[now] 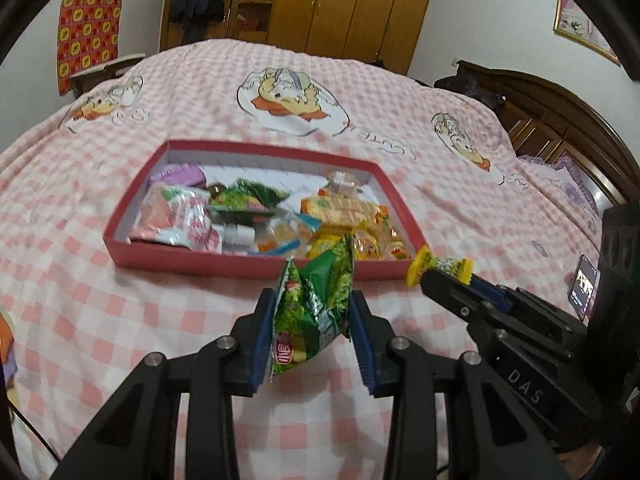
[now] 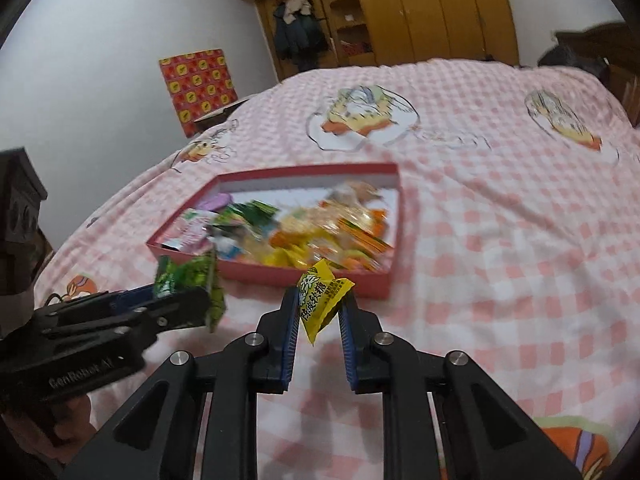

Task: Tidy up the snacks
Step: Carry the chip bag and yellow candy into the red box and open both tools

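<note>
Mostly done: red box (image 1: 256,268) on bed already held many snacks; left claw (image 1: 312,308) clamped green packet (image 1: 316,312), right claw (image 2: 320,308) clamped yellow candy (image 2: 320,300), both unplaced.

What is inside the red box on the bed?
The red box holds loose snacks: a pink pack, a green pack, yellow-orange packs. Whatever lies under them is covered.
</note>
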Motion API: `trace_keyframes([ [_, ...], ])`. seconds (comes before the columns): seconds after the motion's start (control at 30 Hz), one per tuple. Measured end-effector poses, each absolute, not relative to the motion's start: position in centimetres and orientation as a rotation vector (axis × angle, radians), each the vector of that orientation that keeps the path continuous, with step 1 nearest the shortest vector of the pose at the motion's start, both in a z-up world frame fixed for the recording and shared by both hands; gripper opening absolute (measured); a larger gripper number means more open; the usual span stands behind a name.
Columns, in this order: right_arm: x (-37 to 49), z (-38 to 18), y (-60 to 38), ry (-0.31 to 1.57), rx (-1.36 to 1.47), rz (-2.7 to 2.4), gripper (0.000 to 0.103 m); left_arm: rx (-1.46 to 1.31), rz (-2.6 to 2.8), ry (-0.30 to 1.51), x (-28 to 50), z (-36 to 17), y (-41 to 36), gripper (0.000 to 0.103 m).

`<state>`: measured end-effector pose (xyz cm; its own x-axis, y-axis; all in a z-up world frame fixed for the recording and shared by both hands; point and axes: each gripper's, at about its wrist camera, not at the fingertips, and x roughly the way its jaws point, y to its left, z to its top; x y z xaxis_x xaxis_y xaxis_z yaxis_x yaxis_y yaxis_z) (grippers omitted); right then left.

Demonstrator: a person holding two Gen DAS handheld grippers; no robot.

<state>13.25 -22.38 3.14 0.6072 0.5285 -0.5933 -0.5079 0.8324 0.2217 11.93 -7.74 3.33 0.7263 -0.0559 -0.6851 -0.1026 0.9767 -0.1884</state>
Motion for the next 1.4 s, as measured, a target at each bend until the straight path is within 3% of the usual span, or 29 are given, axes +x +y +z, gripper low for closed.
trace_keyframes([
  [0.7,21.3,5.0,-13.5,0.628,0.028,0.611,0.02,-0.125,0.116,0.579,21.0,5.5,0.7,0.038],
  [1.3,24.7,1.1,-11.0,0.687,0.031,0.54,0.021,-0.14,0.12,0.64,25.2,2.0,2.4,0.039],
  [1.4,24.6,1.3,-11.2,0.673,0.032,0.53,0.022,-0.102,0.13,0.626,25.0,2.1,1.7,0.043],
])
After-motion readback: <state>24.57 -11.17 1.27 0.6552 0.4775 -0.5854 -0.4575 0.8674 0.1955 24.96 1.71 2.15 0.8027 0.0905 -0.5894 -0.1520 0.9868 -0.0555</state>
